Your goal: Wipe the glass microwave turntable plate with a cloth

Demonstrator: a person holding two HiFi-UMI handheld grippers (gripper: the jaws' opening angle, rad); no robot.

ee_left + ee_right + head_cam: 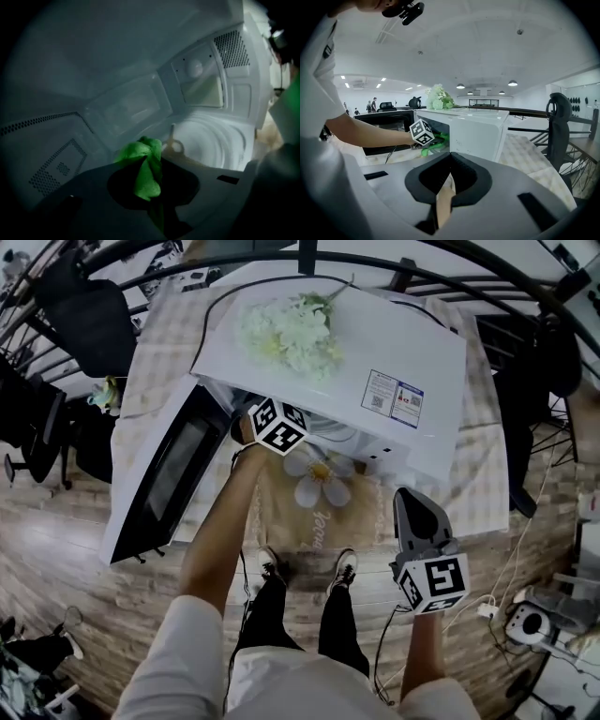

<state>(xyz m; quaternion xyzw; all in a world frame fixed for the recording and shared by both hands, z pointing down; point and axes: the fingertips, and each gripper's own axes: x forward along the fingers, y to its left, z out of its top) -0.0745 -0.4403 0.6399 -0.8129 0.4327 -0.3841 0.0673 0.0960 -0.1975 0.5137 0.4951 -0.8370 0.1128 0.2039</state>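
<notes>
The cloth (146, 180) was clamped in the left hand-held gripper (150, 158) near the plate (220, 140); the right hand-held gripper (450, 157) was closed, empty.

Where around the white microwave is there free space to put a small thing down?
Free: the white microwave's top between the white flowers and the printed label; the checked tablecloth right of it. Crowded: the cavity, where the left gripper holds the green cloth.

white tee (187, 652) | blk trousers (267, 610) | right gripper (408, 502) grey, b/w marker cube (433, 583)
</notes>
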